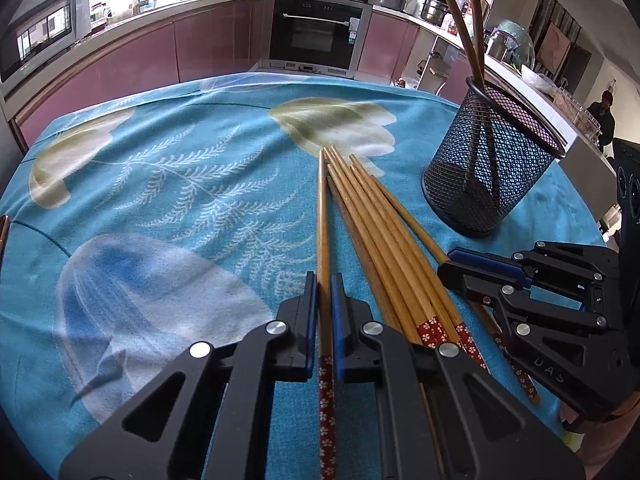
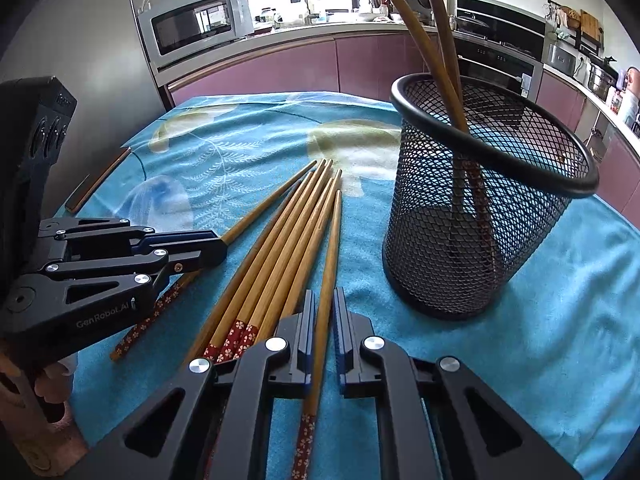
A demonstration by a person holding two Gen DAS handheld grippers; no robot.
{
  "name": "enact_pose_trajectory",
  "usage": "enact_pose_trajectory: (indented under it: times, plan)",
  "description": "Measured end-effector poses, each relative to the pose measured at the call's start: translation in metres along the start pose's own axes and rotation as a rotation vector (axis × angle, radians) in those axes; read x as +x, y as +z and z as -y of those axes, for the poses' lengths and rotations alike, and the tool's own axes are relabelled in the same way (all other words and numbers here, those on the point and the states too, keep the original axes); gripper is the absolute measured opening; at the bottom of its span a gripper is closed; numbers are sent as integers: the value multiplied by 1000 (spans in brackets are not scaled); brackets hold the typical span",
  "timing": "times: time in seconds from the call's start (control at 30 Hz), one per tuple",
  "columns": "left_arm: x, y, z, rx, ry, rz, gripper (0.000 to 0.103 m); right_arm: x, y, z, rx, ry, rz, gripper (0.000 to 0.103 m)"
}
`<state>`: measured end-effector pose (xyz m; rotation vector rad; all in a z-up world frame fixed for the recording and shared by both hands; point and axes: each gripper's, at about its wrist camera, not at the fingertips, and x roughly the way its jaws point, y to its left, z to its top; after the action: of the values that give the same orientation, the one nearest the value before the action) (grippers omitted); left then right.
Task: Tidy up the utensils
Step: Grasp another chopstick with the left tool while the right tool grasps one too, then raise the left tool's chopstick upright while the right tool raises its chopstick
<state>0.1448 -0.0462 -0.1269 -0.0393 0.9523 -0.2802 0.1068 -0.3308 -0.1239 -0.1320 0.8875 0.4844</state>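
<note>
Several wooden chopsticks [image 1: 376, 232] with red flowered ends lie in a bundle on the blue cloth; they also show in the right wrist view [image 2: 280, 236]. A black mesh holder [image 1: 490, 160] stands to their right with two chopsticks upright in it, also in the right wrist view [image 2: 480, 200]. My left gripper [image 1: 324, 284] is shut on the leftmost chopstick [image 1: 323, 216]. My right gripper [image 2: 324, 300] is shut on the rightmost chopstick [image 2: 332, 248]. The right gripper shows in the left wrist view [image 1: 480, 268], the left one in the right wrist view [image 2: 200, 244].
The table with the blue flowered cloth [image 1: 160, 184] stands in a kitchen with pink cabinets and an oven behind. A thin brown object [image 2: 98, 180] lies at the cloth's left edge. A person [image 1: 604, 120] stands far right.
</note>
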Motion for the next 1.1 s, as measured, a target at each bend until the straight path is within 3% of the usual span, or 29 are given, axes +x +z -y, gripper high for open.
enact_pose_trajectory:
  times: [0.33, 0.8, 1.1]
  plan:
    - [-4, -1, -2, -16, -22, -1, 7, -10, -1, 8, 29, 39, 15, 6]
    - [1, 3, -4, -3, -18, -13, 8, 8, 8, -4, -34, -23, -16, 10]
    - [4, 6, -2, 11, -10, -14, 8, 4, 6, -2, -26, -3, -8, 6]
